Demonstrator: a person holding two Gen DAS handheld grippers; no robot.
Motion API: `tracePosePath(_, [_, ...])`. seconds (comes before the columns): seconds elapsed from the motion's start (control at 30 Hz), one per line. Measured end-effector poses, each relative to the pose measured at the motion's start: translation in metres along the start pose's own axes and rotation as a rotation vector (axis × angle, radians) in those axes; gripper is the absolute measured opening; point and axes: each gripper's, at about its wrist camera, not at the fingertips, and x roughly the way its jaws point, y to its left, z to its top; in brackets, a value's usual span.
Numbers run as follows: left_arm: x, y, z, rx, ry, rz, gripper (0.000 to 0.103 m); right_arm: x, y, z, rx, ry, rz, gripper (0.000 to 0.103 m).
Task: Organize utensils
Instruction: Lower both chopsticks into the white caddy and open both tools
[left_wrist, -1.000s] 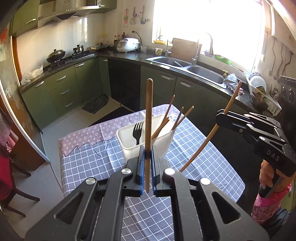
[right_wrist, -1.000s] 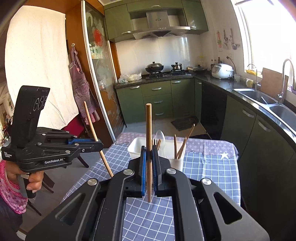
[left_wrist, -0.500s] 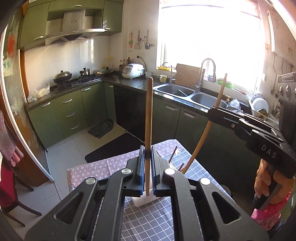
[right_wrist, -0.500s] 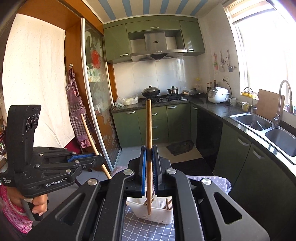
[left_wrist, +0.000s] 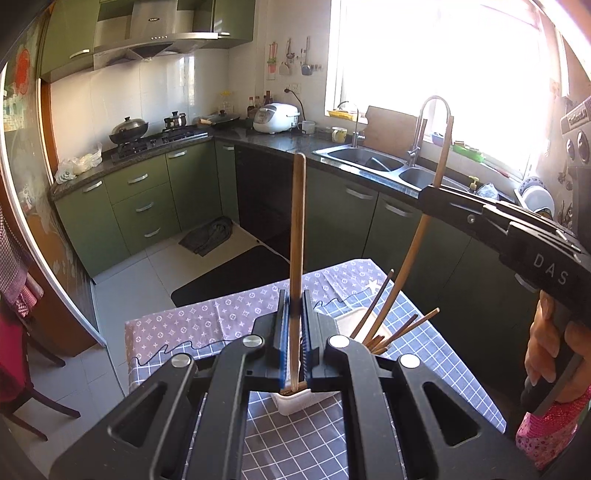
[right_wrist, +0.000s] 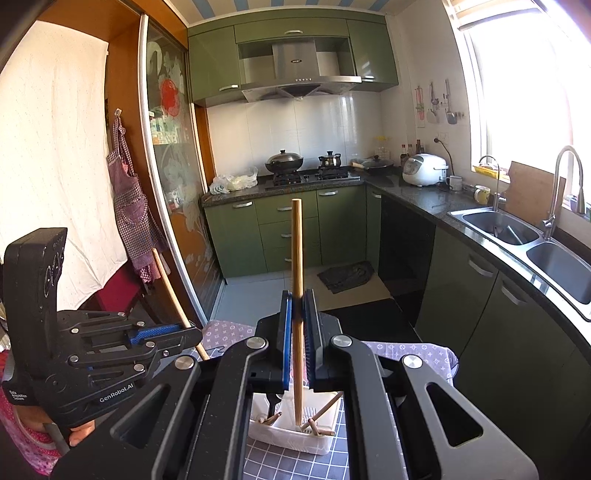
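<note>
Below and just ahead of your tongs, the white caddy (right_wrist: 291, 437) waits, left gripper (left_wrist: 294, 347) and right gripper (right_wrist: 296, 341) each clenched on an upright chopstick (left_wrist: 296, 236).

Two grippers, left gripper (left_wrist: 294, 343), right gripper (right_wrist: 296, 343), two held chopsticks, one white basket (right_wrist: 291, 439)

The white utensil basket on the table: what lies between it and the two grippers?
In both wrist views only air. Each gripper, left and right, holds one chopstick above the white utensil basket.

Home kitchen: green cabinets (right_wrist: 280, 229), range hood (right_wrist: 299, 79), gas stove (right_wrist: 310, 175), double sink (right_wrist: 532, 240).
</note>
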Motion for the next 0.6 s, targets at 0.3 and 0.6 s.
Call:
tracePosePath(0.3, [0.019,0.001,-0.026,-0.001,0.048,-0.004,0.006,0.026,0.000,-0.026,0.004,0.071,-0.001,0.009])
tracePosePath(0.6, [-0.009,-0.006,-0.029,0.001,-0.005,0.001,0.027,-0.024,0.007,-0.027,0.010,-0.016,0.029,0.020])
